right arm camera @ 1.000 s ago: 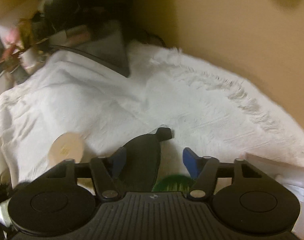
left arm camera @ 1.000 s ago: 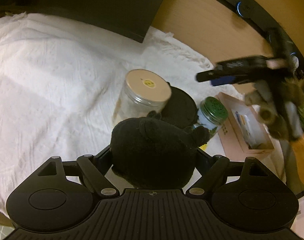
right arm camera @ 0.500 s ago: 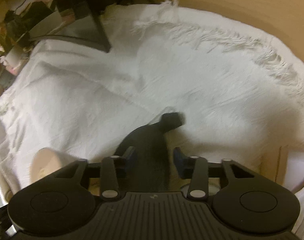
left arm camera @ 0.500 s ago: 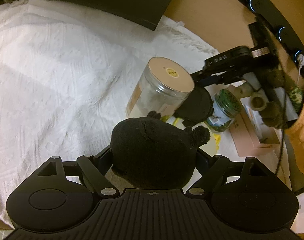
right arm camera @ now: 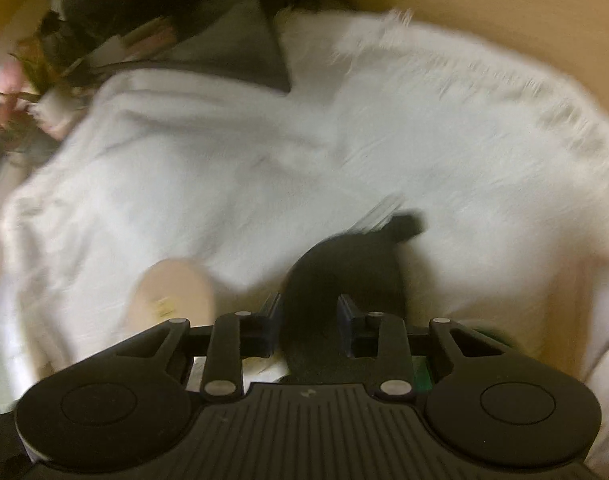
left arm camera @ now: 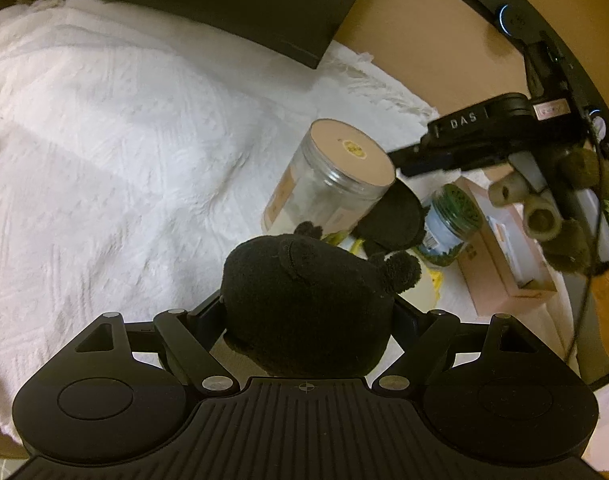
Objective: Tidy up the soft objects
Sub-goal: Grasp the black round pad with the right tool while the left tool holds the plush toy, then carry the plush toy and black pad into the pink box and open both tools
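A black plush (left arm camera: 308,312) sits pinched in the left gripper (left arm camera: 308,320) above a white cloth (left arm camera: 104,152); the right gripper (right arm camera: 309,320), marked "DAS", has just been closing around a black pouch (right arm camera: 344,264); jar (left arm camera: 336,176) label unreadable.

Left gripper (left arm camera: 308,316) clamped wide, right gripper (right arm camera: 309,320) tilted steeply down, jaws just narrowed, gloved hand (left arm camera: 572,216) behind
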Demonstrator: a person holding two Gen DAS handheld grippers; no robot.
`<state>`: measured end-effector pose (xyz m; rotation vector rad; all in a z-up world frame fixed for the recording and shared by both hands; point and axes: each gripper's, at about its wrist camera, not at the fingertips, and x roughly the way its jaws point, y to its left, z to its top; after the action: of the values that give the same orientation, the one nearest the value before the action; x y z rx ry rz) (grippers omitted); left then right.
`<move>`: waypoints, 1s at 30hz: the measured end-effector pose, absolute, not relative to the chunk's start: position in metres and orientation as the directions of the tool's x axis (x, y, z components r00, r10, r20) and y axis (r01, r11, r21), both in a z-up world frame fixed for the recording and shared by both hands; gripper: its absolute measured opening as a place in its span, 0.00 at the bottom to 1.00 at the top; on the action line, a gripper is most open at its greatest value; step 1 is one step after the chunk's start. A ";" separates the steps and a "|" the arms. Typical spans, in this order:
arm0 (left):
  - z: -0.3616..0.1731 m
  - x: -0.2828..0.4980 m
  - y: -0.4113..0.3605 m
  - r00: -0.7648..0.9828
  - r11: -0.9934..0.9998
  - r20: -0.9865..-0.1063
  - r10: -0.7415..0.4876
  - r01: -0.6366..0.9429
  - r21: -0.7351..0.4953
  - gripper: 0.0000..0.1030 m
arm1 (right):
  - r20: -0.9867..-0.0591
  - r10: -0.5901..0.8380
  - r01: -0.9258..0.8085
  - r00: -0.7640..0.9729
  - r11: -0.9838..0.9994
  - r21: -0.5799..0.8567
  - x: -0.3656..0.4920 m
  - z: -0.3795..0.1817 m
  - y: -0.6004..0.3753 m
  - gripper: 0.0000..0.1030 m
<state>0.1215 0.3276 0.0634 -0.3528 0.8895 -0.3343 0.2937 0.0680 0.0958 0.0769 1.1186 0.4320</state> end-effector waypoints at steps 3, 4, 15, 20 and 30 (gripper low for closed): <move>0.061 0.118 0.332 0.576 0.888 -0.696 -0.429 0.129 -0.441 0.84 | -0.862 0.326 -0.293 0.387 0.930 0.220 0.304 0.103 0.062 0.34; 0.059 0.117 0.332 0.572 0.886 -0.696 -0.433 0.128 -0.445 0.84 | -0.874 0.319 -0.287 0.366 0.932 0.220 0.312 0.101 0.059 0.44; 0.045 0.121 0.329 0.551 0.884 -0.706 -0.444 0.144 -0.444 0.84 | -0.906 0.344 -0.283 0.246 0.920 0.272 0.337 0.060 0.069 0.27; 0.062 0.123 0.328 0.583 0.893 -0.687 -0.434 0.175 -0.415 0.84 | -0.881 0.354 -0.335 0.314 0.910 0.245 0.311 0.102 0.065 0.09; 0.162 0.151 0.279 0.672 0.891 -0.584 -0.455 0.354 -0.286 0.84 | -0.749 0.394 -0.367 0.533 0.905 0.215 0.248 0.211 0.011 0.09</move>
<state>0.1510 0.2794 0.1622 -0.1532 0.6979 -0.4573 0.2476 0.0115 0.2108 0.0325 0.9010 0.4532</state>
